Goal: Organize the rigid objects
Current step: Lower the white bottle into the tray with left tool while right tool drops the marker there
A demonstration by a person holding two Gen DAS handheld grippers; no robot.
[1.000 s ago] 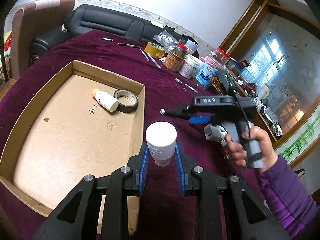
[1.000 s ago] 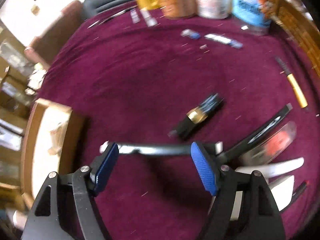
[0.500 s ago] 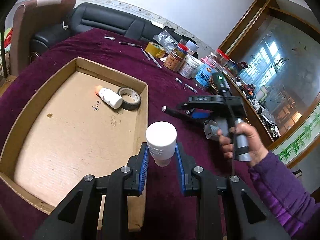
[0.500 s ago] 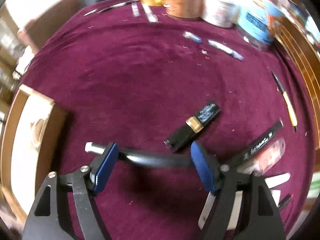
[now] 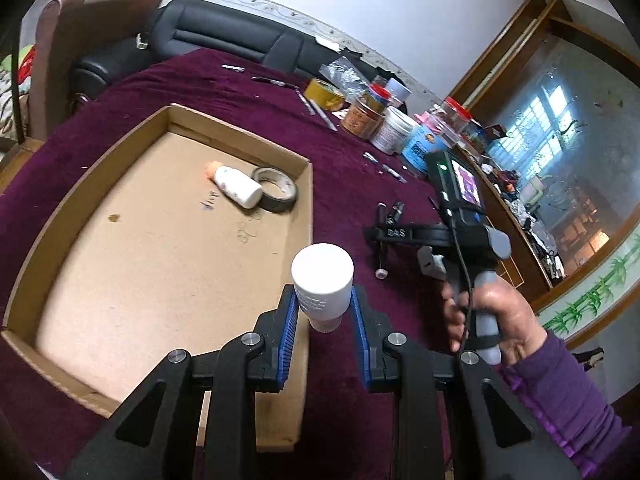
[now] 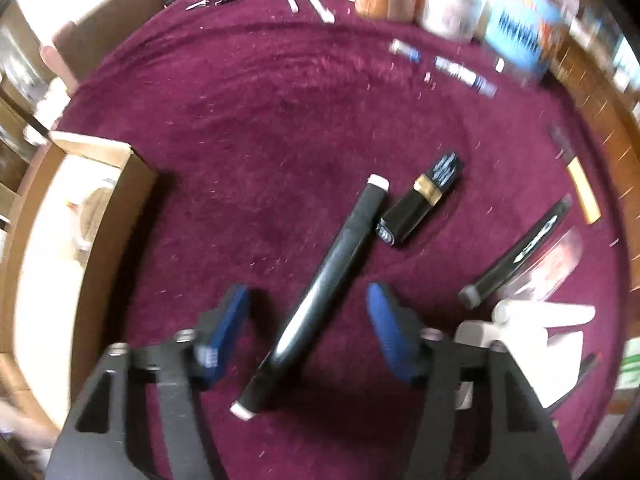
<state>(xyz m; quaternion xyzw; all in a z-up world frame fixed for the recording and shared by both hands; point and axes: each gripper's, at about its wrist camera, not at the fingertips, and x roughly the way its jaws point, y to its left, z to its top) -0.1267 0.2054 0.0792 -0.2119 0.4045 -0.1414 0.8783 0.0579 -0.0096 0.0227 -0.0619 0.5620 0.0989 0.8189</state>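
**Q:** Bottle status?

**A:** White bottle point(image 5: 322, 280) sat clamped between the blue pads of the left gripper point(image 5: 323, 322), cap end up, hanging over the near right wall of the cardboard box point(image 5: 120, 148). Fingers were closed to bottle width, both pads touching its sides.

**Q:** Right side?

**A:** Right gripper point(image 6: 308, 312) had its fingers spread wide, holding nothing. Black marker point(image 6: 320, 292) lay on the purple cloth point(image 6: 260, 112) in the gap between them, angled, touching neither pad. Frame was blurred, so detail was limited.

**Q:** What else was around the marker?

**A:** Black tube with a gold band point(image 6: 422, 204) just beside its far end. Black pen point(image 6: 516, 252) and some white pieces point(image 6: 548, 320) off to the right, well apart.

**Q:** Inside the box?

**A:** Small white bottle with an orange tip point(image 5: 232, 188) lying on its side, touching a roll of tape point(image 5: 276, 194), both near the far right corner.

**Q:** Beyond that?

**A:** Jars and tubs point(image 5: 380, 120) clustered at the far edge of the cloth, black sofa point(image 5: 224, 44) behind.
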